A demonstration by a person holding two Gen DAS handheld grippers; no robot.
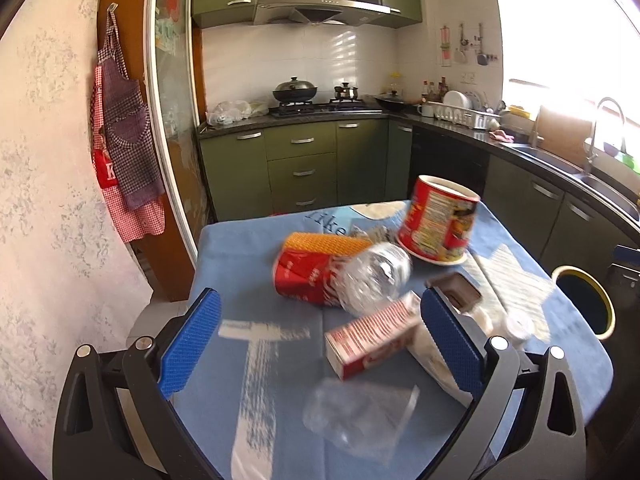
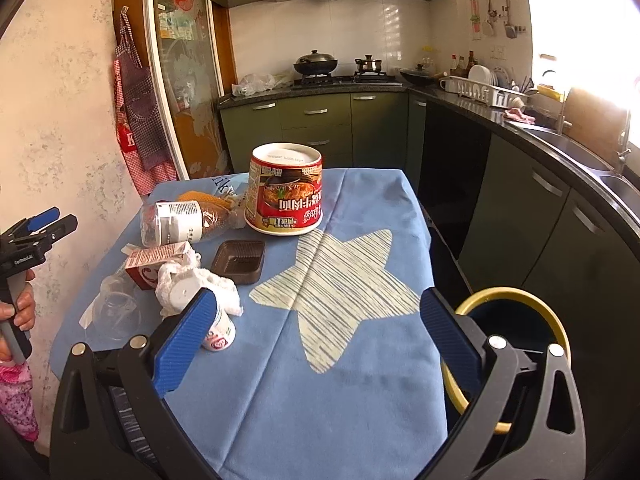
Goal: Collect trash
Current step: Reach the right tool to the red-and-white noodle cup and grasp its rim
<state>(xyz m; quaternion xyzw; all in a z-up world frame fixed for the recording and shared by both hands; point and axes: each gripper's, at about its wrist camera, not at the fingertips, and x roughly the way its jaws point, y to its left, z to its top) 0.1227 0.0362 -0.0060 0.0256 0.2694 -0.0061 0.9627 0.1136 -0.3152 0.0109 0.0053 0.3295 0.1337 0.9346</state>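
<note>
Trash litters the bench (image 2: 340, 360): noodle cup (image 2: 285, 190), bottle (image 2: 172, 222), carton (image 1: 372, 338). Both the left gripper (image 1: 320, 344) and right gripper (image 2: 316, 340) hover spread and empty. Next, probably close on the carton, then carry it to the bin (image 2: 516, 300).

A small table (image 2: 360, 400) carries a blue cloth (image 2: 368, 196) with a pale star (image 2: 340, 296). On it lie an upturned instant-noodle tub (image 2: 286, 190), 1 clear bottle (image 2: 172, 222), a brown tray (image 2: 239, 261), a red carton (image 2: 154, 262), crumpled tissue (image 2: 192, 280) and a clear cup (image 2: 116, 312).
</note>
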